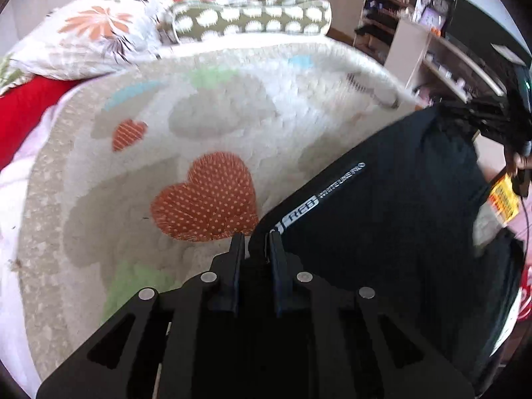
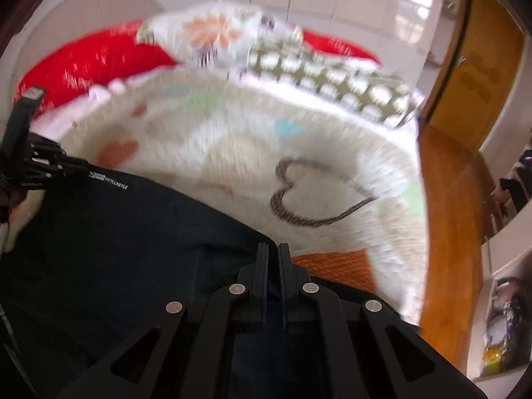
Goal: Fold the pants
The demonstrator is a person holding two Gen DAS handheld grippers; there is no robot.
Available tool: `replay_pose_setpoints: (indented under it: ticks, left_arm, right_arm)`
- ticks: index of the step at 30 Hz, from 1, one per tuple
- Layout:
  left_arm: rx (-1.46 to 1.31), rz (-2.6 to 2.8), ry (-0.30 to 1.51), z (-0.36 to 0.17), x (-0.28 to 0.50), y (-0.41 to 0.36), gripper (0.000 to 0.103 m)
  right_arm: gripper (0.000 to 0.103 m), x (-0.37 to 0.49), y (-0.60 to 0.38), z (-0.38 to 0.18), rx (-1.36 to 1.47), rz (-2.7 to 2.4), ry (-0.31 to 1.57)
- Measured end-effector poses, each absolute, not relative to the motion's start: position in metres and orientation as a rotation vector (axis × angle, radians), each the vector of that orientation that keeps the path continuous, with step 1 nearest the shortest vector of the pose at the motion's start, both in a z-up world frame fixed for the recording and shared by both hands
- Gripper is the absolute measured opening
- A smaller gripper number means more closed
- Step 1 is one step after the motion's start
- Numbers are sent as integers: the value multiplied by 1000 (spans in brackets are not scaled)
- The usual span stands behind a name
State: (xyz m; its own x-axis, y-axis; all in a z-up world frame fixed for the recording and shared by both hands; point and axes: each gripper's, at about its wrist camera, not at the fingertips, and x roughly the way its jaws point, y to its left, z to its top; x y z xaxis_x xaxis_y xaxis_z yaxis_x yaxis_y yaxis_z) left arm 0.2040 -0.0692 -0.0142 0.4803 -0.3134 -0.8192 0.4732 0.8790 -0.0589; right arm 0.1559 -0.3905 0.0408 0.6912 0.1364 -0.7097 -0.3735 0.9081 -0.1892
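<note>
The black pants (image 1: 382, 219) hang stretched between two hand-held tools above a bed covered by a cream blanket (image 1: 206, 106) with heart patches. The left gripper (image 1: 254, 242) has its fingers pressed together on one corner of the cloth, right beside the printed white label (image 1: 319, 196), and the dark fabric fills the narrow slot between the pads. The right gripper (image 2: 272, 252) is likewise pinching an edge of the same garment; black cloth runs up between its closed fingers and falls away below them. Each wrist view also catches the other tool at the far end of the fabric, so the two grips sit at opposite ends of one edge, well apart.

That spacing looks deliberate. Holding two corners with the span taut keeps the edge straight and lets the rest drape, which is what a clean fold needs. The garment sits toward the near edge of the bed, with most of the blanket bare beyond it, leaving room to lay the cloth flat. Pillows (image 1: 252, 20) are stacked along the far edge, against the red headboard (image 2: 93, 63), out of the way.

The right wrist view is smeared, so fine detail of its grip is hard to read. As a judgement, the fold is at an early carrying or spreading stage: the cloth is gripped and raised, not yet laid over itself.
</note>
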Motion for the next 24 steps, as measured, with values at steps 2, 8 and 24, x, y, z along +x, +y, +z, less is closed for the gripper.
replay_pose_setpoints:
  ticks: [2,8,24]
  left_arm:
    - [165,-495,916,4,190,-67,10]
    - [162,-521,754,63,105,-64,10]
    - [113,-549,915,-34,-65,-51,10]
  right_arm:
    - [4,125,-393,66,-333,280,693]
    - [4,11,-392,107,-365,283,549]
    - [4,-162,-397,-49,-169,322,866]
